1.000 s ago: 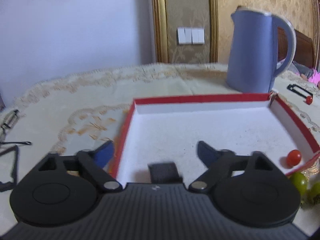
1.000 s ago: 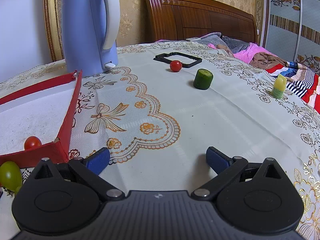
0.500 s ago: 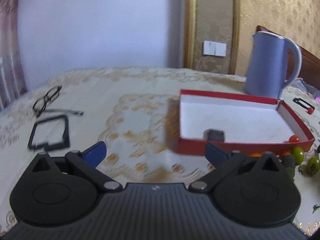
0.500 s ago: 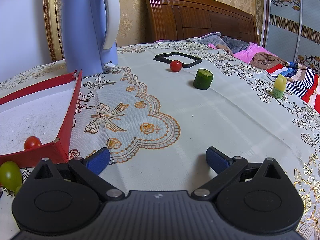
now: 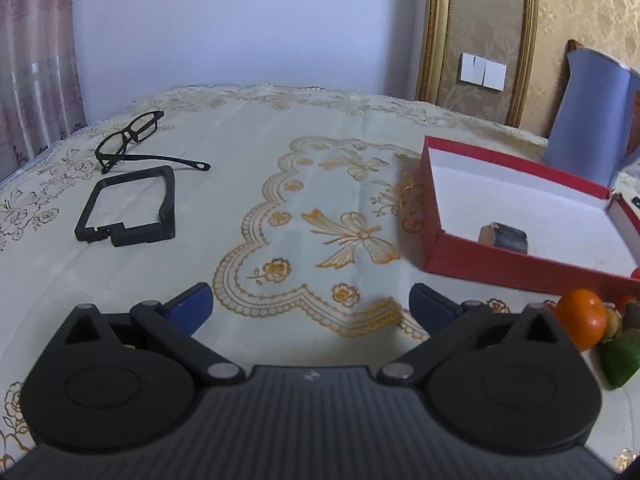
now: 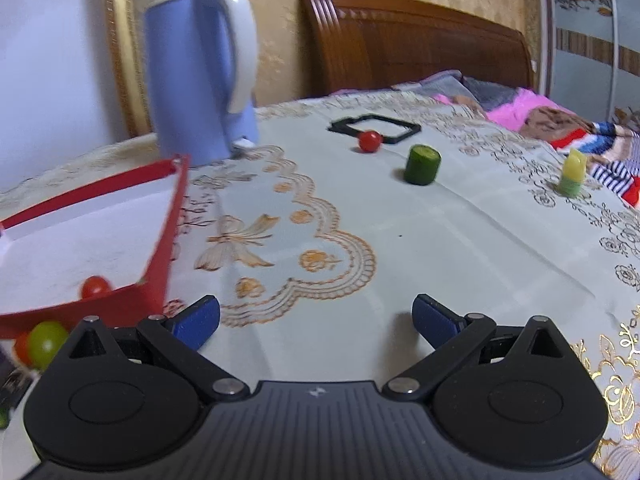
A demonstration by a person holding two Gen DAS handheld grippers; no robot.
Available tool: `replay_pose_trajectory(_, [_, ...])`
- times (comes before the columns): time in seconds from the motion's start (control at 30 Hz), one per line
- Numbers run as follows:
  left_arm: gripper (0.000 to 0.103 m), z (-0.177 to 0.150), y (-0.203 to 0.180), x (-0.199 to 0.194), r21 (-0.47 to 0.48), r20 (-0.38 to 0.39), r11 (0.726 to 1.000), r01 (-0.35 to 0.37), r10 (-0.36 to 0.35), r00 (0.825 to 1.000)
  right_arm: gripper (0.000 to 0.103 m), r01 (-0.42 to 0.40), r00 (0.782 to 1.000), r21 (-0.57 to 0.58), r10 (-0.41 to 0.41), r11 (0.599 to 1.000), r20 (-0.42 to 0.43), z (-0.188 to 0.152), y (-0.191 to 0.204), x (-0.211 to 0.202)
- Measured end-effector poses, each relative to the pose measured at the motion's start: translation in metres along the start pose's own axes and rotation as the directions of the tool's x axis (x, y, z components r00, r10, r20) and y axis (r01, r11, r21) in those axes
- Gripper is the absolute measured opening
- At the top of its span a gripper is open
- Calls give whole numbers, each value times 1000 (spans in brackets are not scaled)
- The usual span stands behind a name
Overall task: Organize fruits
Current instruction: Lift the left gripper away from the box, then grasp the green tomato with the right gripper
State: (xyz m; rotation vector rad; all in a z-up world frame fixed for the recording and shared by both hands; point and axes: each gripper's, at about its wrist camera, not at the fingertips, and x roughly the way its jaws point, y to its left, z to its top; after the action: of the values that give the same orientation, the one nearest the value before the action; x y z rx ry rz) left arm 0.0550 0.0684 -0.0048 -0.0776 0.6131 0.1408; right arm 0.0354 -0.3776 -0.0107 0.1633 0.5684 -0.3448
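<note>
**On the embroidered tablecloth: both grippers wide and empty, fruit scattered around the red box**

Left wrist view: the left gripper (image 5: 310, 300) is seen tilted down over the tablecloth (image 5: 248, 168), jaws spread wide, nothing between the blue pads. Shown only here: black glasses (image 5: 130, 136) and a black frame (image 5: 128, 208) lying just beside each other at far left, and a dark small block (image 5: 505, 236) inside the red box (image 5: 500, 268), near its front wall. An orange fruit (image 5: 582, 318) is seen outside the box, just beside that front wall, with a green piece (image 5: 622, 354) next to it at the right edge. More small items sit there, too cut off to name. The blue kettle (image 5: 588, 120) is partly cropped behind the box.

Right wrist view: the right gripper (image 6: 316, 318) is likewise pointed downward at bare cloth, jaws wide apart, nothing held. The picture is slightly blurred. Shown only here: a cherry tomato (image 6: 95, 286) in the near corner of the box, a green grape (image 6: 46, 342) outside the box wall, touching a red fruit half hidden behind it. Farther off, a second tomato (image 6: 369, 141) is seen touching another black frame (image 6: 376, 127), a cucumber chunk (image 6: 421, 165) stands upright near it, and a yellow-green piece (image 6: 573, 178) stands well apart toward the right. A wooden headboard (image 6: 416, 48) and bedding are visible behind the table.
</note>
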Motion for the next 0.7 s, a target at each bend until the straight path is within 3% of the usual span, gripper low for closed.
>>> replay_pose_trajectory(0.2, [103, 1, -4, 5, 18, -21, 1000, -10, 10, 1000, 102, -120, 989, -89, 127, 989, 81, -14, 12, -44])
replay_pose_trajectory(0.4, [103, 1, -1, 6, 3, -28, 1000, -9, 9, 1000, 101, -190, 974, -178, 209, 966, 91, -19, 36, -66])
replay_pose_trajectory(0.47, [103, 1, -1, 6, 3, -28, 1000, -7, 7, 1000, 84, -200, 972, -221, 222, 954, 79, -23, 47, -66])
replay_pose_trajectory(0.53, [103, 1, 0, 6, 0, -30, 1000, -5, 5, 1000, 74, -212, 972, -257, 231, 943, 47, -26, 58, -62])
replay_pose_trajectory(0.7, [103, 2, 0, 7, -2, -32, 1000, -2, 2, 999, 71, -268, 961, -251, 277, 930, 0, -33, 68, -55])
